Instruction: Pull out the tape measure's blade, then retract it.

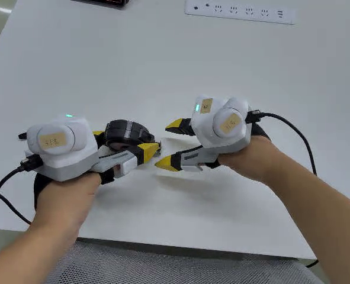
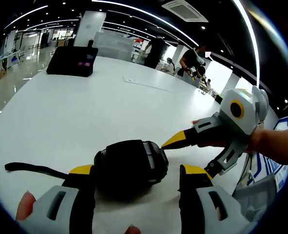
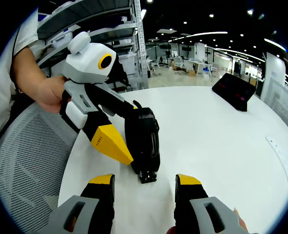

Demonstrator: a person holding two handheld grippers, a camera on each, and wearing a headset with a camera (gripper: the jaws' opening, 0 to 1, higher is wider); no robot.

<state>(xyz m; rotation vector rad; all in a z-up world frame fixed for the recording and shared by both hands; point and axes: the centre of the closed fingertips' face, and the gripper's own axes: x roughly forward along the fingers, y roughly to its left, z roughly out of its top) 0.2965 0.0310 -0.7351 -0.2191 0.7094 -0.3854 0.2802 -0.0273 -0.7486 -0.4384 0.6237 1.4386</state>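
Observation:
A black tape measure (image 1: pixel 127 135) lies on the white table (image 1: pixel 163 65). My left gripper (image 1: pixel 124 142) is shut on its case, one yellow-tipped jaw on each side. In the left gripper view the case (image 2: pixel 131 165) sits between those jaws, and a black wrist strap (image 2: pixel 31 169) trails off to the left. My right gripper (image 1: pixel 167 144) faces it from the right, open, with nothing held. In the right gripper view the blade's hook end (image 3: pixel 147 175) sits just ahead of the gap between the right gripper's (image 3: pixel 144 180) tips. One left finger (image 3: pixel 109 141) presses the case's side.
A white power strip (image 1: pixel 240 10) lies at the table's far edge, and a dark flat device (image 2: pixel 70 61) stands at the back. Cables run from both grippers. The table's near edge (image 1: pixel 180 242) is close under the hands, with a mesh chair (image 1: pixel 163 266) below.

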